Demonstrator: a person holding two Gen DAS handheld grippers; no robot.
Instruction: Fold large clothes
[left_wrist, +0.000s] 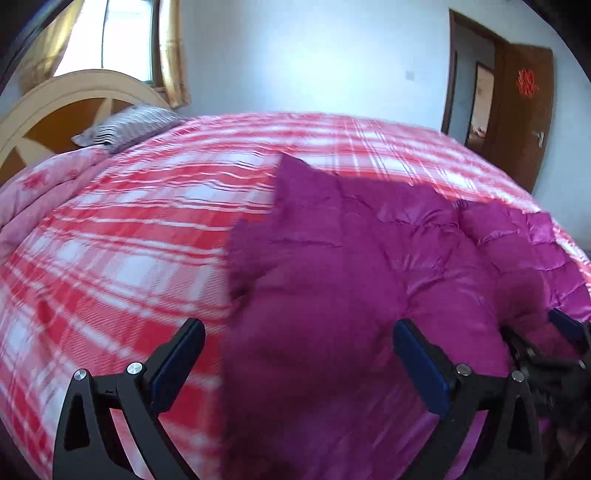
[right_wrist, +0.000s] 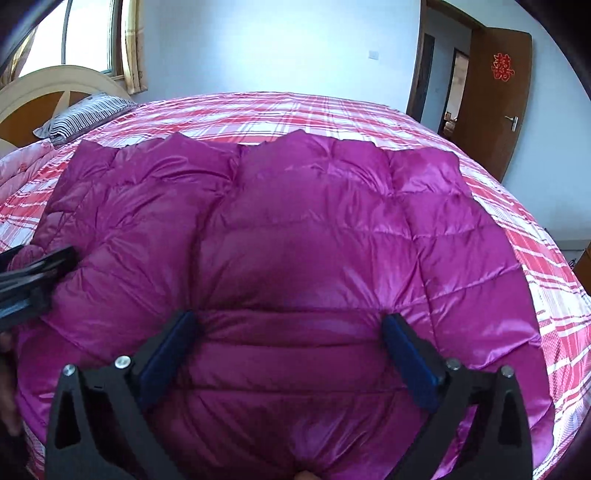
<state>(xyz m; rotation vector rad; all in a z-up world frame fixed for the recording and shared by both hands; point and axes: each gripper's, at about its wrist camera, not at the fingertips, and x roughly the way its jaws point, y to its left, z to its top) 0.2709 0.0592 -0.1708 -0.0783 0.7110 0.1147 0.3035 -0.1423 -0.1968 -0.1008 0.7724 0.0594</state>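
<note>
A large magenta quilted down jacket (right_wrist: 314, 240) lies spread on the bed. In the left wrist view the jacket (left_wrist: 351, 277) fills the right half, blurred. My left gripper (left_wrist: 299, 343) is open over the jacket's left edge; its right finger is over the fabric, its left finger over the sheet. My right gripper (right_wrist: 290, 339) is open, its jaws wide apart and low over the jacket's near middle, holding nothing. The left gripper also shows at the left edge of the right wrist view (right_wrist: 33, 277), and the right gripper at the right edge of the left wrist view (left_wrist: 561, 343).
The bed has a red and white plaid sheet (left_wrist: 129, 240). A striped pillow (right_wrist: 81, 114) and a pink folded quilt (left_wrist: 33, 199) lie by the wooden headboard (left_wrist: 74, 99) at far left. A window with gold curtains is behind. An open brown door (right_wrist: 491, 96) is at far right.
</note>
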